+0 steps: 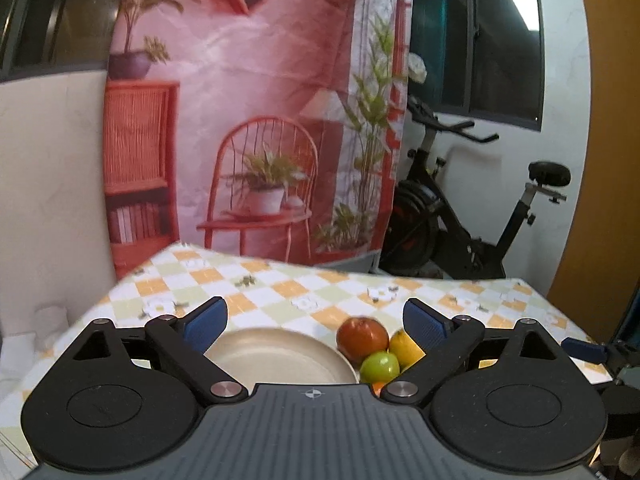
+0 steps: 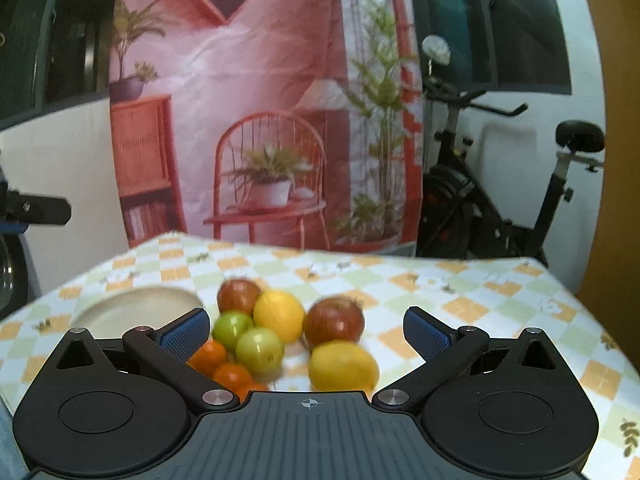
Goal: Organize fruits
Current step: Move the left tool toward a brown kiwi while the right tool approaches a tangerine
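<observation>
On the checked tablecloth lies a cluster of fruit: two red apples, two yellow lemons, two green apples and small oranges. A beige plate sits to their left and holds nothing. My right gripper hovers open just in front of the fruit, with nothing between its fingers. My left gripper is open above the plate. In the left wrist view a red apple, a lemon and a green apple lie at the plate's right.
A printed pink backdrop hangs behind the table. An exercise bike stands at the back right, beside a wooden panel. The table's far edge runs just below the backdrop. The right gripper's blue pad shows at the left wrist view's right edge.
</observation>
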`<state>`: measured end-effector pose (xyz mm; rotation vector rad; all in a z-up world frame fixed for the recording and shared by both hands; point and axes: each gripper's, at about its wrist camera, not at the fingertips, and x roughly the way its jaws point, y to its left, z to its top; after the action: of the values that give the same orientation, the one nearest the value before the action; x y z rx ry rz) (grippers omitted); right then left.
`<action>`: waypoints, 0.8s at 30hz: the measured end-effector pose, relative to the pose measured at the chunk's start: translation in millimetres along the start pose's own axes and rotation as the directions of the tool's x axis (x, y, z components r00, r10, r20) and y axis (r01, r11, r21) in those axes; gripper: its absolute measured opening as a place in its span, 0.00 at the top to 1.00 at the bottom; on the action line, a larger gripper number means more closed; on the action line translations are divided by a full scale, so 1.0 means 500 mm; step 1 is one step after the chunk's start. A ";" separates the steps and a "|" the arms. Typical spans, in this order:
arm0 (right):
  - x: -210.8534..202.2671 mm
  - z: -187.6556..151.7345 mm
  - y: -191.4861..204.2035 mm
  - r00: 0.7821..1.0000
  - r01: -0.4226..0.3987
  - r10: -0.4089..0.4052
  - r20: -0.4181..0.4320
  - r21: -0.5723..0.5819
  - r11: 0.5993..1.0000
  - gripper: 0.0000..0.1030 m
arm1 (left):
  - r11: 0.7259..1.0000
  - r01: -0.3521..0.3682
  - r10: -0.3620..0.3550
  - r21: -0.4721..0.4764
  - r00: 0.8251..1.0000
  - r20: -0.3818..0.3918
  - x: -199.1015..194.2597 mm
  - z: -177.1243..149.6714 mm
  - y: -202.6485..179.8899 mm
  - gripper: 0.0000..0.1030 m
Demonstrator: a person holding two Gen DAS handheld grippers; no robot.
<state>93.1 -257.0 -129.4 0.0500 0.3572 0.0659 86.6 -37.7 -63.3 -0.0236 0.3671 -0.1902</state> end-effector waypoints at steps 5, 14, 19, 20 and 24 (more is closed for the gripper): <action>0.025 -0.051 0.007 1.000 0.001 0.002 0.021 -0.105 0.994 0.00 | 1.000 0.023 -0.022 0.009 0.999 -0.050 0.039 -0.029 -0.004 0.07; 0.046 -0.089 0.000 0.996 -0.090 0.087 -0.034 -0.097 0.991 0.05 | 0.998 0.036 -0.032 0.043 0.994 -0.102 0.074 -0.065 -0.018 0.07; 0.053 -0.097 0.005 0.978 -0.187 0.177 -0.114 -0.084 0.979 0.17 | 0.997 0.020 -0.009 0.071 0.989 -0.148 0.090 -0.081 -0.022 0.08; 0.053 -0.098 0.008 0.975 -0.195 0.183 -0.122 -0.090 0.977 0.20 | 0.997 0.018 -0.007 0.071 0.988 -0.155 0.092 -0.083 -0.020 0.10; 0.056 -0.100 0.012 0.965 -0.226 0.212 -0.153 -0.081 0.971 0.28 | 0.996 0.019 -0.004 0.086 0.984 -0.177 0.097 -0.092 -0.016 0.13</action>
<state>101.6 -247.1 -185.5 -0.0122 0.4910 0.3079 112.9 -54.3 -122.8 0.0776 0.5360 -0.2204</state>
